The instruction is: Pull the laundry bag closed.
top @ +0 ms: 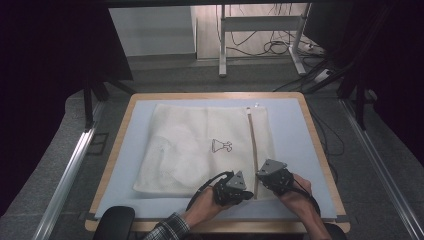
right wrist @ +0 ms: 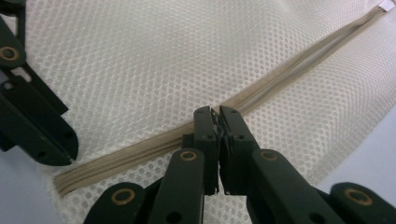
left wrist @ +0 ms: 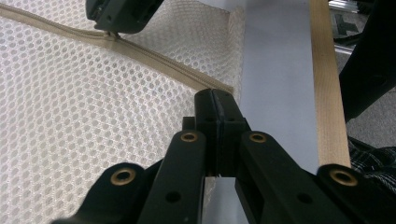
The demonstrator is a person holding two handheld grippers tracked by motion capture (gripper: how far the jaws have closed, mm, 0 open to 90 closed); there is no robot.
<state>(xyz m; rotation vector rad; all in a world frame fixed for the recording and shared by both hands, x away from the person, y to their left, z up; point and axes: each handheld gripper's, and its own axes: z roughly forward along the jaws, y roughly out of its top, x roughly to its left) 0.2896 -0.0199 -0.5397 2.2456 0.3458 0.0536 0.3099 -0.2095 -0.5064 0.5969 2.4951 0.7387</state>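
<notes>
A white mesh bag (top: 190, 145) lies flat on the blue-grey mat (top: 290, 120), with a tan zipper (top: 252, 145) running from far to near down its right side. My left gripper (top: 248, 196) is at the zipper's near end. In the left gripper view its jaws (left wrist: 217, 100) are shut on that end of the zipper (left wrist: 154, 58). My right gripper (top: 260, 176) sits just beyond it, on the zipper line. In the right gripper view its jaws (right wrist: 217, 113) are pinched shut on the zipper (right wrist: 280, 77), seemingly on the pull, which is mostly hidden.
The mat covers a wood-edged table (top: 215, 95). A small black print (top: 221, 146) marks the bag's middle, and a white tab (top: 248, 108) ends the zipper at the far side. Table legs and cables (top: 280, 47) stand on the floor beyond.
</notes>
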